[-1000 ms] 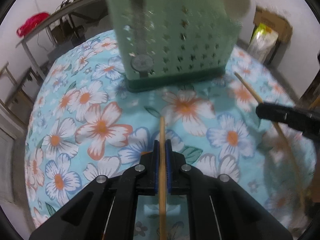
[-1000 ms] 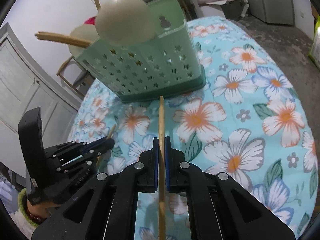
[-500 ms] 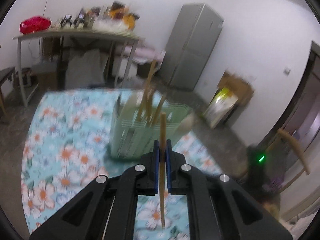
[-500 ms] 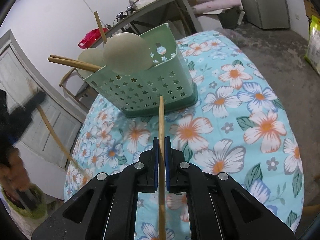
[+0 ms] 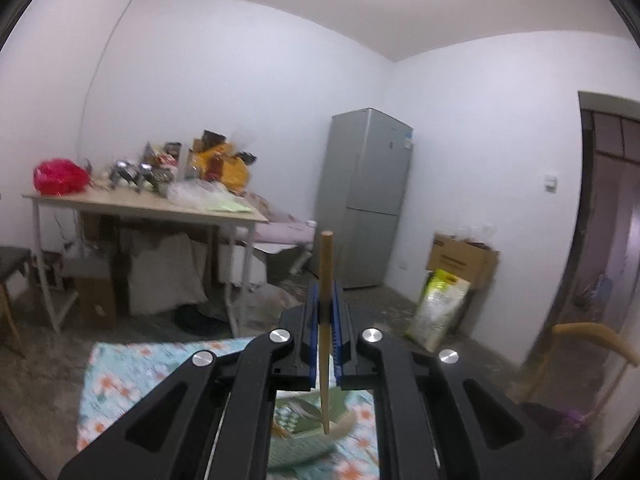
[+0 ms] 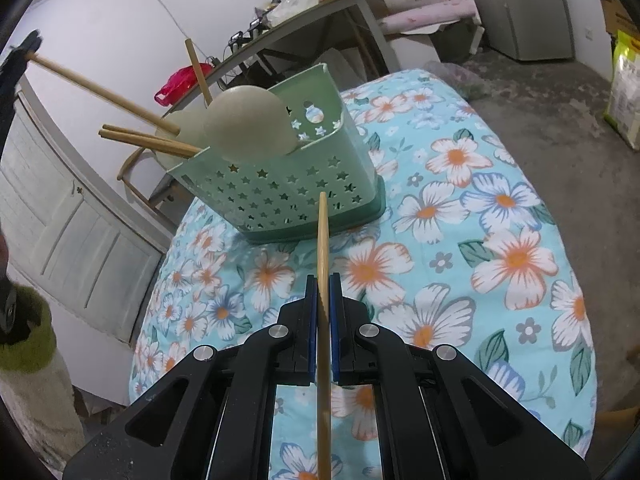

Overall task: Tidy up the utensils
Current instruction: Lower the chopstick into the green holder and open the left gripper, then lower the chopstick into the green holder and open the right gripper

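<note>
The left wrist view is looking out level across the room: a cluttered desk at middle left, a fridge at centre right, a box beyond it. Only a strip of the floral cloth and a blurred bit of the green caddy are showing at the bottom edge.

The right wrist view is looking down on the table, giving the caddy whole in the upper middle, standing upright on the cloth. Two pale spoons and several chopsticks are sticking out of its top. At the upper left edge, the left gripper is showing as a dark shape holding its stick, whose far end is reaching toward the caddy's top; whether it is touching there is unclear.

The left gripper is clamping a chopstick, blue pads pressed together on it, the tip poking up ahead. The right gripper is clamping another stick the same way, its tip lying over the caddy's near wall in the frame.
</note>
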`<control>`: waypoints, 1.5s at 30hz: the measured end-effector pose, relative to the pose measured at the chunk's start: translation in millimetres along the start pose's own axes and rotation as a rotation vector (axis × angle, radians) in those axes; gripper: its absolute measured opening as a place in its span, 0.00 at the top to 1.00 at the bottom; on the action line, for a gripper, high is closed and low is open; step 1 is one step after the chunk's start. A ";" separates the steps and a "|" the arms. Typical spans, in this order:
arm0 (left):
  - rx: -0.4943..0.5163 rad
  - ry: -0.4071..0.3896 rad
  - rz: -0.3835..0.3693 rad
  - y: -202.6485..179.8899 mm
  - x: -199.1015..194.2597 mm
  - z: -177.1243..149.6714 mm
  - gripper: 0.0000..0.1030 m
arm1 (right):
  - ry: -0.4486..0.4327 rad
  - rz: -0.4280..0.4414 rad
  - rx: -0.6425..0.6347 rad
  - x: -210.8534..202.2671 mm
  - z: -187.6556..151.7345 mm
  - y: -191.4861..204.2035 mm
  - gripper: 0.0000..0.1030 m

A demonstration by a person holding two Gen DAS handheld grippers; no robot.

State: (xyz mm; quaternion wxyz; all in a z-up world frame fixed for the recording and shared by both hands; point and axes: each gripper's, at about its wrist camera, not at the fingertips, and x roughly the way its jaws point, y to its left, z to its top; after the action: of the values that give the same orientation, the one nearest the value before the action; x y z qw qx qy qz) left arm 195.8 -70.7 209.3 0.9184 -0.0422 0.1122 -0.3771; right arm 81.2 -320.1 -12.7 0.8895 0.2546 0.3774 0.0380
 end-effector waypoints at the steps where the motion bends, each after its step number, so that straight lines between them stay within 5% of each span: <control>1: 0.003 0.001 0.011 1.0 4.6 -0.5 0.95 | -0.003 -0.001 -0.001 -0.6 0.7 -0.1 0.96; 9: 0.028 0.058 0.100 15.1 58.2 -39.5 0.95 | -0.010 -0.010 -0.003 -2.5 3.7 -2.5 0.96; 15: 0.014 0.052 0.089 24.1 71.8 -66.5 0.94 | -0.027 -0.012 -0.016 -8.2 5.6 -1.5 0.96; 19: 0.006 0.017 0.089 24.7 57.3 -62.7 0.75 | -0.054 -0.010 -0.035 -18.0 11.5 2.2 0.96; 24: -0.006 -0.025 0.103 27.0 28.6 -56.5 0.63 | -0.121 0.001 -0.067 -38.4 26.8 11.3 0.96; 36: -0.070 0.071 0.114 42.4 -42.3 -98.2 0.44 | -0.502 0.145 -0.211 -102.9 113.6 50.7 0.96; 45: -0.149 0.194 0.185 64.9 -64.8 -146.9 0.43 | -0.650 0.300 -0.329 -51.3 174.3 64.8 0.96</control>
State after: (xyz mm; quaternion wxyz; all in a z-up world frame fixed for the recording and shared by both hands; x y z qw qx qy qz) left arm 160.4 22.1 67.4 0.9284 -0.0630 0.2314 -0.2838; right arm 173.1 -351.1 154.1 0.9762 0.1595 0.0236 0.1448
